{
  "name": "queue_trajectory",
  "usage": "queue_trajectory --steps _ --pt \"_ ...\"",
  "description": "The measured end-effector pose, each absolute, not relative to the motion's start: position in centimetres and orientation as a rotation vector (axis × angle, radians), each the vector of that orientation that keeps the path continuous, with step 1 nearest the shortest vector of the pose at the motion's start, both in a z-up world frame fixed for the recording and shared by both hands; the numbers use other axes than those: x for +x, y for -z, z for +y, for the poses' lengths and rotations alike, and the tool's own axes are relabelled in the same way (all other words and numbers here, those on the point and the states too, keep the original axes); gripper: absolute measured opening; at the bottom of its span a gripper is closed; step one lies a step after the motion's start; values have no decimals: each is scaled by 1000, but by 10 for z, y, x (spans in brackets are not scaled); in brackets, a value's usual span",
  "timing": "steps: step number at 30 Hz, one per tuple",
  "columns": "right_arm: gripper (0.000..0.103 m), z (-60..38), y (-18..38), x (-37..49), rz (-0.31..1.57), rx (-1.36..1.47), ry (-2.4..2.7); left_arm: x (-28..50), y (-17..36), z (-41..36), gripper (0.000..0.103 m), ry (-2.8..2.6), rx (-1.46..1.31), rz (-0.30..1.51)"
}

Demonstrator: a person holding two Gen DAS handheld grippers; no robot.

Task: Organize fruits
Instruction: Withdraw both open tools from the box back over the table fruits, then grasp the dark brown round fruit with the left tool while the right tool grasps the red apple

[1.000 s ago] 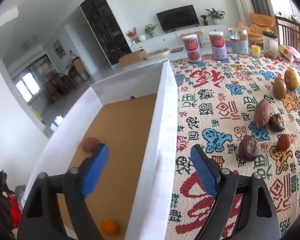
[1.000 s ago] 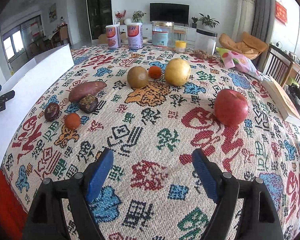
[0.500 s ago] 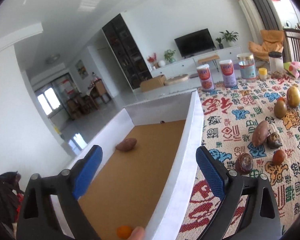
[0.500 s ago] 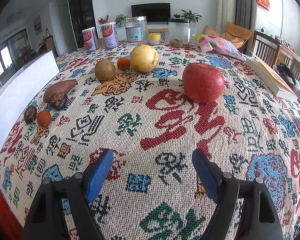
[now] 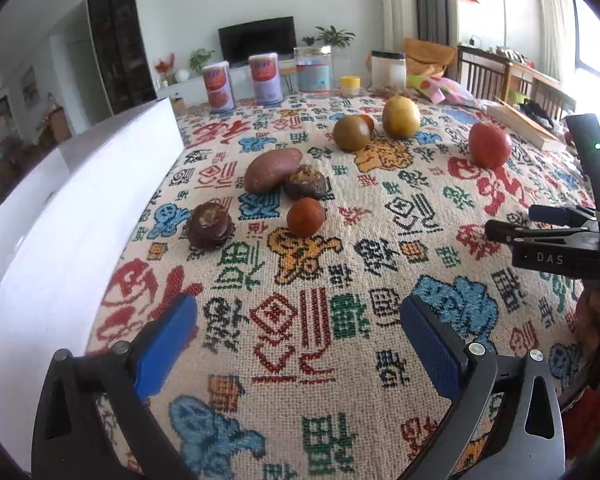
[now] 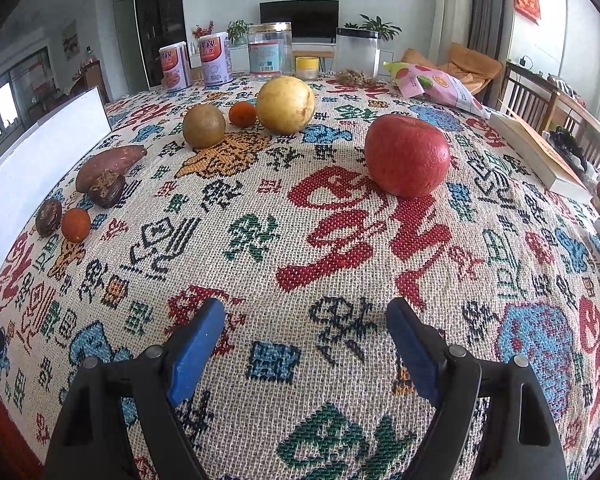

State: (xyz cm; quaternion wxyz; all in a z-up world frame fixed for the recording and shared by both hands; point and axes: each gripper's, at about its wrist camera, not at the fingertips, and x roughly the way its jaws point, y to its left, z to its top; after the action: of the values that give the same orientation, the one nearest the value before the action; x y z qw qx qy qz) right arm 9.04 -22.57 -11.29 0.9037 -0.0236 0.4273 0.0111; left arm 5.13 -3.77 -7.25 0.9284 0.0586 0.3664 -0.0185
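fruits are spread on the patterned cloth (image 6: 340, 264), all ahead of both grippers and none held. the left gripper (image 5: 298, 334) is seen spread wide over bare cloth; ahead of it lie a dark round fruit (image 5: 209, 225), a small orange fruit (image 5: 305, 216), a second dark fruit (image 5: 306, 183) touching a sweet potato (image 5: 272, 169), then a green-brown fruit (image 5: 351, 132) and a yellow fruit (image 5: 401, 117) farther off. the white box (image 5: 60, 216) wall runs along its left, just beside the left finger; to its right open cloth is seen up to the right gripper (image 5: 548, 236), which enters from the edge. the right gripper (image 6: 306, 342) is also spread wide and empty, with the red apple (image 6: 407, 155) ahead and slightly right, clear cloth lying between. a book (image 6: 540, 156) sits near the cloth's right edge, and cans (image 6: 216, 60) and jars (image 6: 270, 50) line the far edge. compared with half a second ago, the left gripper's view has been turned from the box interior onto the cloth, and the apple is seen closer in the right view.
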Motion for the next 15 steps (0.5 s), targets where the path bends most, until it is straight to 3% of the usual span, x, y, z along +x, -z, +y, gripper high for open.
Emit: queue_trajectory --steps 15 --pt "89 -225 114 92 897 -75 27 96 104 -6 103 64 31 915"
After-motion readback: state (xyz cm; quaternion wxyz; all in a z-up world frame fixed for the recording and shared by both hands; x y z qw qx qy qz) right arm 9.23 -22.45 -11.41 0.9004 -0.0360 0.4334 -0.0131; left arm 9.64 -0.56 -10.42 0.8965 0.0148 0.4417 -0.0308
